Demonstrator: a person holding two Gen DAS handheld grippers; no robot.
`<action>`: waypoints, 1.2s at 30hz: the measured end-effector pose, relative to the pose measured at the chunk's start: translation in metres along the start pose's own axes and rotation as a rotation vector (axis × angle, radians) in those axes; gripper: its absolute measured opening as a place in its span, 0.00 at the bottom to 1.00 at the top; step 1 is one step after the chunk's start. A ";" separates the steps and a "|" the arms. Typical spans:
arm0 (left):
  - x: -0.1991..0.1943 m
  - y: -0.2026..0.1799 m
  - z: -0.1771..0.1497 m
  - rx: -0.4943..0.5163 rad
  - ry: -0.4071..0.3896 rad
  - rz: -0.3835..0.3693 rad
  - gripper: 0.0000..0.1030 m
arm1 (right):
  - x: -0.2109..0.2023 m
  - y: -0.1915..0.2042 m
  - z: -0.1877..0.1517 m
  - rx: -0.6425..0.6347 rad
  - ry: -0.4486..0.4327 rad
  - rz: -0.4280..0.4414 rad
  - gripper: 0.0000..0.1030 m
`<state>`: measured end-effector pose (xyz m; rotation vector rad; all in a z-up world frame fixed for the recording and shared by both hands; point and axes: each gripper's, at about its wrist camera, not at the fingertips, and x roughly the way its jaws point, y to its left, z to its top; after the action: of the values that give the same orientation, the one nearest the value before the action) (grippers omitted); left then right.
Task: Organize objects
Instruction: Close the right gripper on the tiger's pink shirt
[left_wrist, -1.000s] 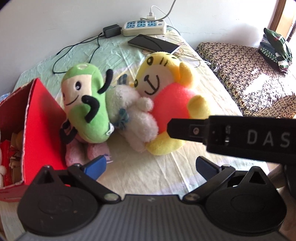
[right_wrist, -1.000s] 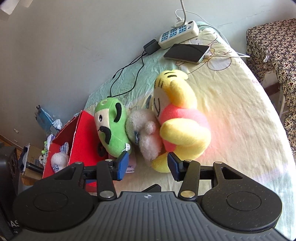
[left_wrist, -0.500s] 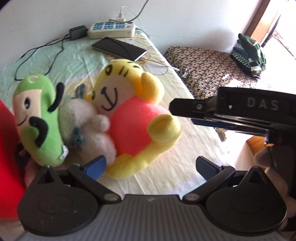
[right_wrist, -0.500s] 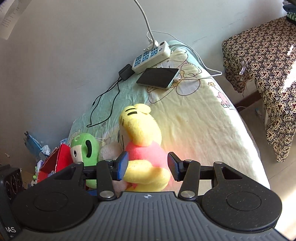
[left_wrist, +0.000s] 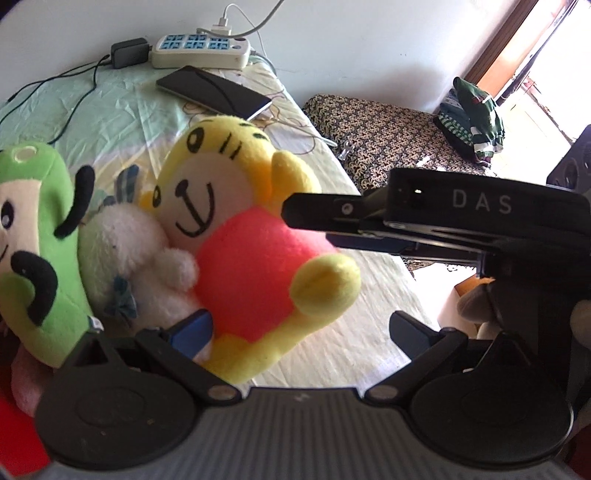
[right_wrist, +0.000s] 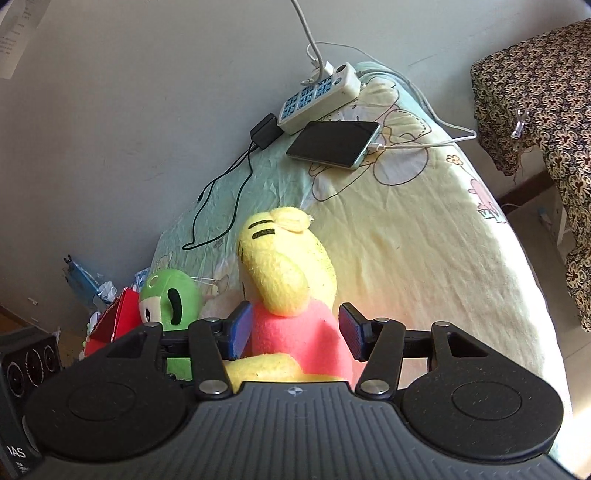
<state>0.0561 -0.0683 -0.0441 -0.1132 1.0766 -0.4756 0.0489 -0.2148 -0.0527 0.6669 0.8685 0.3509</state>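
A yellow tiger plush with a pink belly (left_wrist: 236, 236) lies on the bed beside a white plush (left_wrist: 125, 251) and a green plush (left_wrist: 33, 236). My left gripper (left_wrist: 301, 330) is open, its blue fingers either side of the tiger's lower body. My right gripper (right_wrist: 295, 330) is open with the tiger's pink body (right_wrist: 299, 339) between its pads; it shows from the side in the left wrist view (left_wrist: 332, 218). The green plush (right_wrist: 170, 302) and a red box (right_wrist: 118, 321) lie left of it.
A phone (left_wrist: 214, 90), a white power strip (left_wrist: 201, 51), a black charger (left_wrist: 129, 53) and cables lie at the bed's far end. A patterned cloth-covered table (left_wrist: 388, 136) with folded clothes stands right of the bed. A black speaker (right_wrist: 29, 362) stands at the lower left.
Both grippers have moved right and closer to the yellow tiger plush. The right gripper's pads now flank its pink body; the red box has slid out of the left view.
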 end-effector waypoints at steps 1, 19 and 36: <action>0.000 0.003 0.000 -0.003 0.000 -0.012 0.98 | 0.003 0.001 0.002 -0.013 0.011 0.013 0.54; 0.004 0.005 -0.001 0.021 0.029 -0.105 0.98 | 0.027 -0.043 -0.013 0.208 0.078 0.117 0.41; 0.041 -0.040 -0.003 0.095 0.164 -0.209 0.99 | -0.040 -0.075 -0.056 0.298 -0.020 0.039 0.40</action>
<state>0.0565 -0.1212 -0.0670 -0.1052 1.2064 -0.7335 -0.0188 -0.2704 -0.1050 0.9621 0.8980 0.2511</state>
